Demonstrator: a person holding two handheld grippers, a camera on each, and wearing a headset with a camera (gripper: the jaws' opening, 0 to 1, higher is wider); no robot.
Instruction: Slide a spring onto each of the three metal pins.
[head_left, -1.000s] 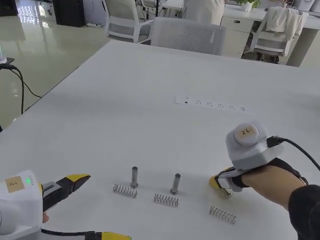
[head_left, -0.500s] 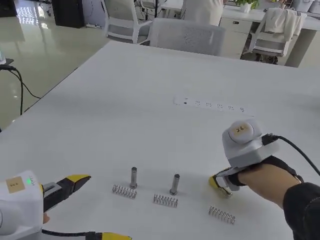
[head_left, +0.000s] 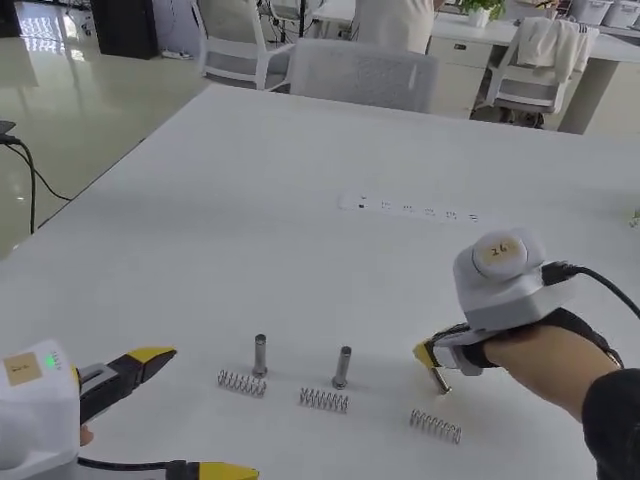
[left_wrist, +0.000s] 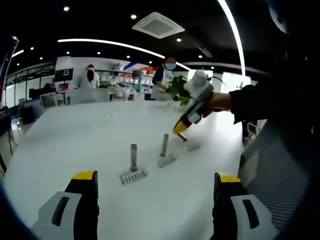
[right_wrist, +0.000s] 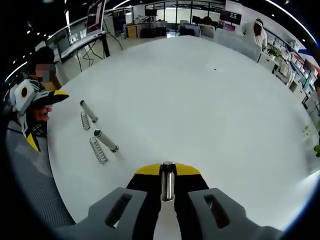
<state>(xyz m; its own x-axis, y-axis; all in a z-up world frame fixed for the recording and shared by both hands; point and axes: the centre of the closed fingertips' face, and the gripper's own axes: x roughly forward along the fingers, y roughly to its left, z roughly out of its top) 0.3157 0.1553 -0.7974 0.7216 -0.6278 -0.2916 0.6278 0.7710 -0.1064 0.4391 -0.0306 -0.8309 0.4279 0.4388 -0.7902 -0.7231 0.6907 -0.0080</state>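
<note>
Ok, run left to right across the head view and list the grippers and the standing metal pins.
left yellow-tipped hand-held gripper, jaws open → first upright grey metal pin → second upright grey metal pin → right yellow-tipped hand-held gripper, shut on the third grey metal pin

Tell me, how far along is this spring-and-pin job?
Done: nothing yet, no spring sits on a pin. The left spring, middle spring and right spring lie flat on the white table. In hand: the right gripper is shut on the third pin; the left gripper hangs open, empty. To do: the left pin and middle pin stand upright and bare, so all three springs remain.
</note>
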